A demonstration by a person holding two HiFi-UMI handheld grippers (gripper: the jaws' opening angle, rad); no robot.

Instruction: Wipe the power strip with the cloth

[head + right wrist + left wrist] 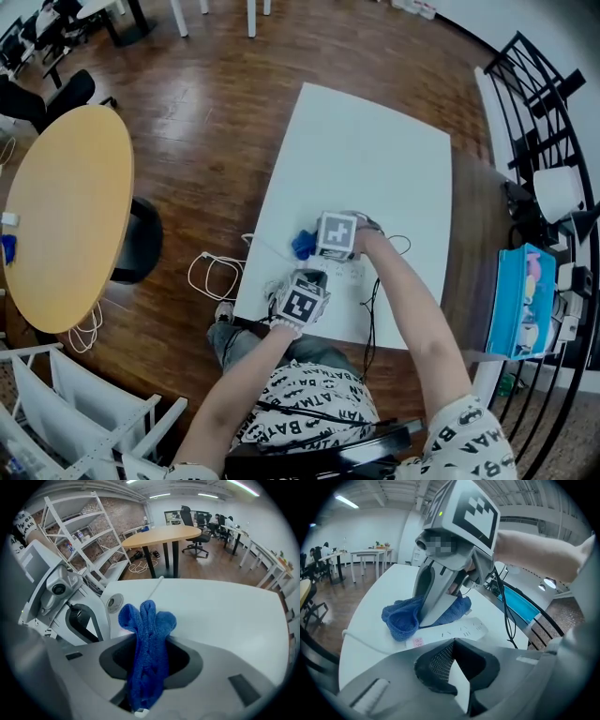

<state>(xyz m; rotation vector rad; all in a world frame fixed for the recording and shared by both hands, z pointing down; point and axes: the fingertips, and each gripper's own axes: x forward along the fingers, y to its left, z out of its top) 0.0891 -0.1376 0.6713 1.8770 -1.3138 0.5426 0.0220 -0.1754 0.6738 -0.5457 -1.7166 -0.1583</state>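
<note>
Where right gripper (149,660) pinches cloth (147,620), power strip (461,630) runs lengthwise beneath it toward left gripper (457,670) (jaws pressed together, seemingly empty); right arm nearer.

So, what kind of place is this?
Probably an open-plan office or workshop: a round wooden table, office chairs near white desks, and metal shelving by a brick wall.

Head view looks steeply down from high above the white rectangular tabletop (375,150). Both gripper views sit low and close, sharing the crumpled blue terry cloth (401,616).
</note>
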